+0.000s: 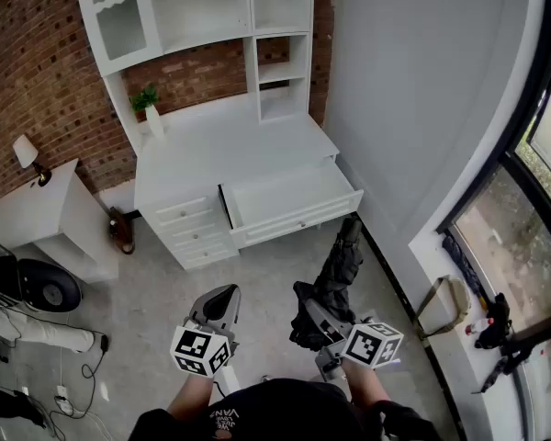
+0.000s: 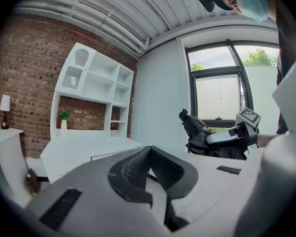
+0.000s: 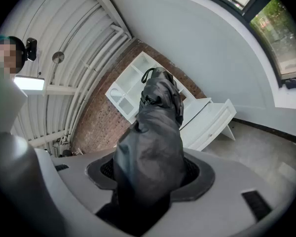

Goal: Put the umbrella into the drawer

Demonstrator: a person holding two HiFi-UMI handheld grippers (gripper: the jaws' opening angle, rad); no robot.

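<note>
R gripper (image 1: 323, 324) jaws clamped on folded black umbrella (image 1: 340, 265), umbrella tip aimed 12 o'clock at open drawer (image 1: 294, 196) but well short of it, L gripper (image 1: 220, 301) at R's 9 o'clock, jaws together, empty, white desk (image 1: 230, 145) beyond.

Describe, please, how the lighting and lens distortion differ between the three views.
Head view: even daylight, sharp, the window frame at the right bowed. Left gripper view: black fisheye corners, the window washed out. Right gripper view: the umbrella close and dark, a ceiling lamp glaring, the wall curved.
</note>
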